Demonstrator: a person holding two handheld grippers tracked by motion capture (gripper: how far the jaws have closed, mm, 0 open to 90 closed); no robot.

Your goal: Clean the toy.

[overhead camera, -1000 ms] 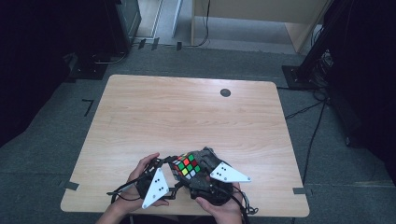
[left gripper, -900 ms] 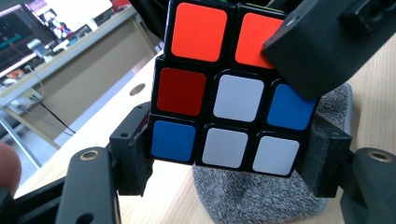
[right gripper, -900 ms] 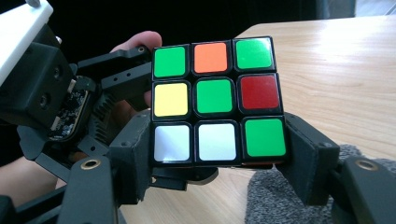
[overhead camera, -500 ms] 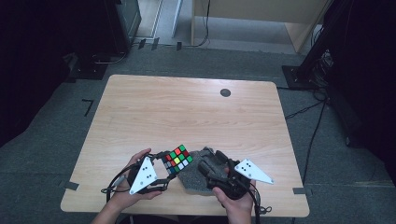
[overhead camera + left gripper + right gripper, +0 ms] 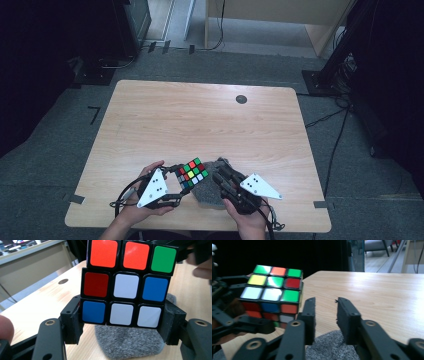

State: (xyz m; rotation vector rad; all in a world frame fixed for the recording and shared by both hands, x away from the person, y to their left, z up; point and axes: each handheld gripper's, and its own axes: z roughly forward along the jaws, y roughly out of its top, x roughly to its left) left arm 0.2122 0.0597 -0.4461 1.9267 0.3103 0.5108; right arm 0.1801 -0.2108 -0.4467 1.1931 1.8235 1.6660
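Fingers (image 5: pixel 75 322) of the left gripper (image 5: pixel 122 325) clench the lower layer of a glossy plastic Rubik's cube (image 5: pixel 127 282), held above a fuzzy grey cloth pad (image 5: pixel 127 342) on the pale wood-grain table (image 5: pixel 200 120). Beside the cube, the right gripper (image 5: pixel 325 315) grasps nothing: its flat black fingers (image 5: pixel 345 317) have just been closing, a narrow gap left between them. Since the earlier frame, the right gripper has drawn nearer to the cube.
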